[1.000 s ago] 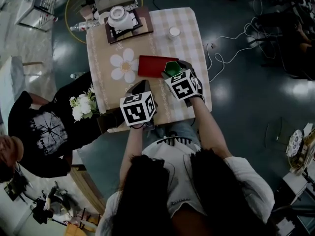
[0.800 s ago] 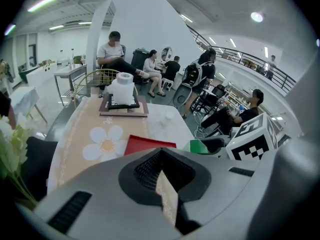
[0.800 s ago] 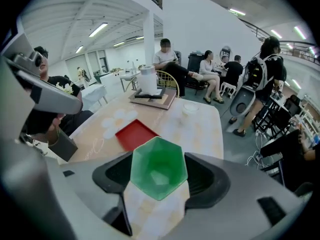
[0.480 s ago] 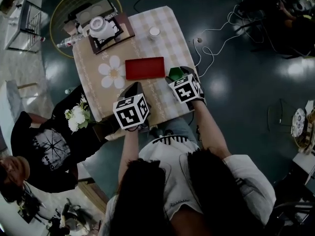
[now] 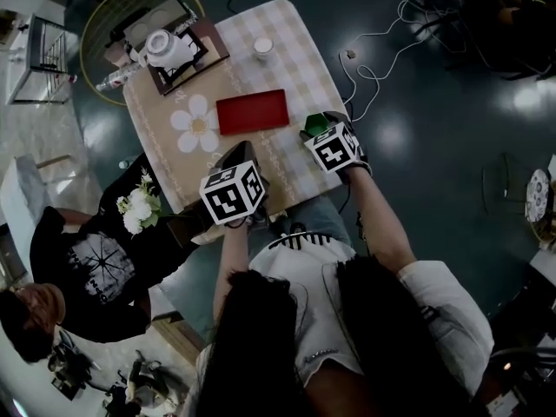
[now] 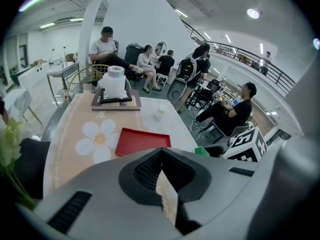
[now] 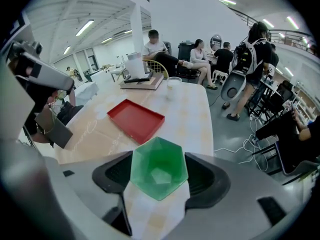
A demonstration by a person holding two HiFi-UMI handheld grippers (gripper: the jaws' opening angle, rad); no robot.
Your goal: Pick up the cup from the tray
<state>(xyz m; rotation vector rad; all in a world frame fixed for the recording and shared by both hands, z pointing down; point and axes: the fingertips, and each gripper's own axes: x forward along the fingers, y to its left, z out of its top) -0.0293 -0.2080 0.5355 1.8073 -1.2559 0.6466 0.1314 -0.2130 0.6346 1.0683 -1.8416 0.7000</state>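
Observation:
A green faceted cup (image 7: 159,168) sits between the jaws of my right gripper (image 7: 159,175), which is shut on its sides and holds it above the checked tablecloth. In the head view the cup (image 5: 316,125) is off to the right of the red tray (image 5: 252,111), near the table's front right corner. The tray (image 7: 136,118) lies flat with nothing in it. My left gripper (image 5: 244,158) hovers over the table's front edge, shut, with nothing held. From the left gripper view the tray (image 6: 141,140) lies just ahead and the cup (image 6: 202,151) shows at right.
A tissue roll on a dark board (image 5: 161,46) and a small white cup (image 5: 262,47) stand at the far end. A flower mat (image 5: 195,122) lies left of the tray. White flowers (image 5: 137,208) and a seated person (image 5: 95,263) are at the left; cables (image 5: 373,59) trail on the floor.
My right gripper has carried the green cup away from the tray's right edge toward the table's front corner. The left gripper has kept its place.

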